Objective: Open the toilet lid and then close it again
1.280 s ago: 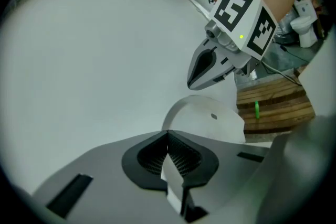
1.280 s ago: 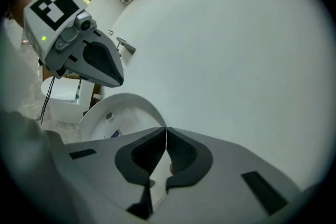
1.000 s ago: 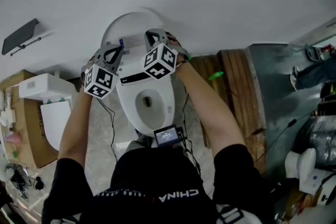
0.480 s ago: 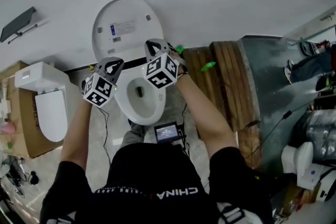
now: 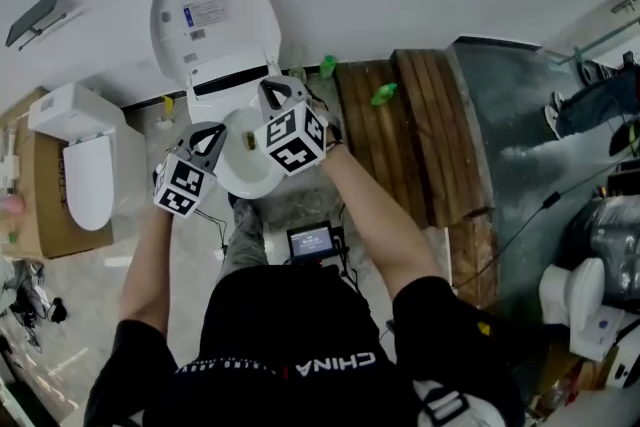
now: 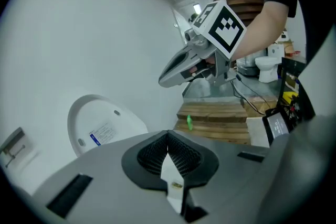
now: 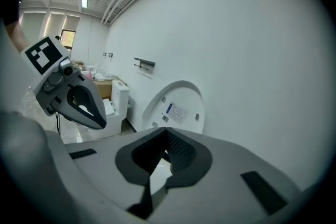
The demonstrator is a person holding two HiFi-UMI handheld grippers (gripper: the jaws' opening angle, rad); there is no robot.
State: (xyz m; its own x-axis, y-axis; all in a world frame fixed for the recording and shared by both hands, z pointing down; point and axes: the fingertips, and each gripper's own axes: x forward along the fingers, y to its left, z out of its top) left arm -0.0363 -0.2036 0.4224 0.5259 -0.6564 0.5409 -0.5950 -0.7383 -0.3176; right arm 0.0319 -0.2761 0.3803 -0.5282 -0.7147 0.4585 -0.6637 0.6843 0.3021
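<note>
The white toilet lid (image 5: 213,15) stands raised against the wall, label side out, above the open bowl (image 5: 243,170). Both grippers hang over the bowl, clear of the lid and touching nothing. My left gripper (image 5: 213,133) is shut and empty, over the bowl's left rim. My right gripper (image 5: 271,86) is shut and empty, near the hinge end of the seat. The left gripper view has the lid (image 6: 102,126) beyond its closed jaws (image 6: 169,136), with the right gripper (image 6: 164,80) above. In the right gripper view the lid (image 7: 176,107) sits past its closed jaws (image 7: 168,134), the left gripper (image 7: 98,122) at left.
A second toilet (image 5: 78,165) sits in a cardboard box at the left. Wooden pallets (image 5: 415,125) lie to the right of the bowl, with green items (image 5: 384,94) on them. A small screen device (image 5: 311,241) with cables lies on the floor by my legs. A dark bracket (image 5: 38,15) hangs on the wall.
Both grippers have drawn back from the raised lid toward the person and now hang over the bowl. The lid has stayed up against the wall.
</note>
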